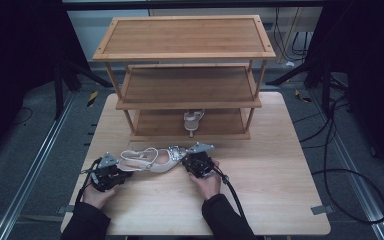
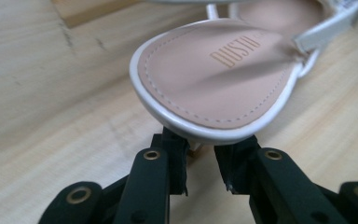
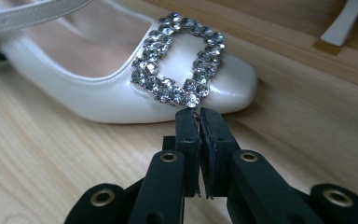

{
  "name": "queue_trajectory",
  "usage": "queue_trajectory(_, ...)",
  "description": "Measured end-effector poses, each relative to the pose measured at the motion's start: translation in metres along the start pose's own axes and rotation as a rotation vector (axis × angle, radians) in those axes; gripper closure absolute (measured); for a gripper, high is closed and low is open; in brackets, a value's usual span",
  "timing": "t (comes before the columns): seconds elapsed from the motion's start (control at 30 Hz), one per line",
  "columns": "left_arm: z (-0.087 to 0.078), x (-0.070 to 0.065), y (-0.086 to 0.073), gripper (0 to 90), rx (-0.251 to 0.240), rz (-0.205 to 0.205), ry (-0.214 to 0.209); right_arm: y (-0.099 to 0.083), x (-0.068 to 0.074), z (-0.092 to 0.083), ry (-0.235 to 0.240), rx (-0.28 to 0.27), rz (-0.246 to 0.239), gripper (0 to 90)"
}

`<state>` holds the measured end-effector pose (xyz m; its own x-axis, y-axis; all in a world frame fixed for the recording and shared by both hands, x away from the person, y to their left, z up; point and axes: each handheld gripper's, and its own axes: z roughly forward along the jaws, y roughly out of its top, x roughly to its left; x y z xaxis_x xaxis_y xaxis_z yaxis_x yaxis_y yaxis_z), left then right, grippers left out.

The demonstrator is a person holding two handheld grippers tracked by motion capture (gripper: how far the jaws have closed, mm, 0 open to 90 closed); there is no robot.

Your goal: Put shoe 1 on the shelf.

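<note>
Both tongs [image 1: 122, 176] [image 1: 187, 162] closed at white shoe [image 1: 152, 160], heel and toe.

A lab or recording studio, black curtains [image 1: 15, 60] hanging at both sides, cables [image 1: 350, 175] trailing over grey carpet [image 1: 25, 165], metal floor rails [image 1: 35, 165] running past a lone wooden bench [image 1: 280, 200], tripod legs [image 1: 300, 72] standing behind

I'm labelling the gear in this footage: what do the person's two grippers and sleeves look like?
Both the left gripper and right gripper are black, boxy units, each topped by a grey three-cornered plate. Their jaws are black bars with brass-ringed rivet holes. A black cable trails from the right one. The sleeves are dark.
</note>
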<state>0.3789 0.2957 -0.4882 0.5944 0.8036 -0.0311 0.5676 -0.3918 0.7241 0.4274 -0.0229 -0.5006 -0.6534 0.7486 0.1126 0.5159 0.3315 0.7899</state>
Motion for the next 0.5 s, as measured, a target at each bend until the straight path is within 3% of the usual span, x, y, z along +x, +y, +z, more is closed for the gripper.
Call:
queue_trajectory(0.23,-0.002,-0.029,-0.004,74.5,0.024,0.016,-0.045,0.010,-0.009,-0.004,-0.027,-0.021,0.005,86.2)
queue_trajectory(0.5,0.002,-0.062,-0.003,77.6,0.024,0.053,-0.066,0.001,-0.020,-0.042,-0.041,-0.036,-0.009,86.2)
